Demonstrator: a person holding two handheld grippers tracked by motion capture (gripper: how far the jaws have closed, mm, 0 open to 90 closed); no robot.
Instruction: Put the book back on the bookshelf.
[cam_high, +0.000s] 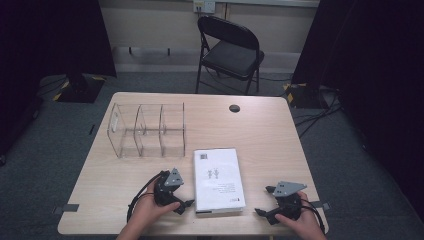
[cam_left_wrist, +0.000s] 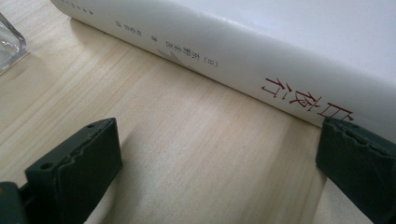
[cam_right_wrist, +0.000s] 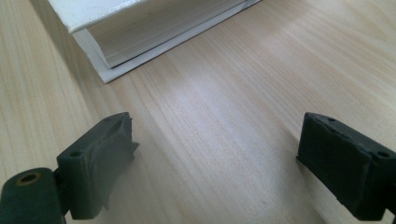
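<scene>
A white book (cam_high: 218, 180) lies flat near the table's front edge, between my two grippers. My left gripper (cam_high: 183, 195) rests on the table just left of it, held by a hand. In the left gripper view that gripper (cam_left_wrist: 217, 163) is open, facing the book's spine (cam_left_wrist: 233, 56) with red characters, and one jaw tip is close to the spine. My right gripper (cam_high: 265, 200) sits on the table right of the book, also in a hand. In the right gripper view it (cam_right_wrist: 219, 158) is open over bare wood, with the book's corner (cam_right_wrist: 140, 28) ahead of it.
A clear plastic organizer (cam_high: 145, 131) with several compartments stands behind the book, left of centre; its corner (cam_left_wrist: 9, 44) appears in the left gripper view. A black round grommet (cam_high: 234, 108) sits in the tabletop (cam_high: 270, 140). A black folding chair (cam_high: 227, 47) stands beyond the table.
</scene>
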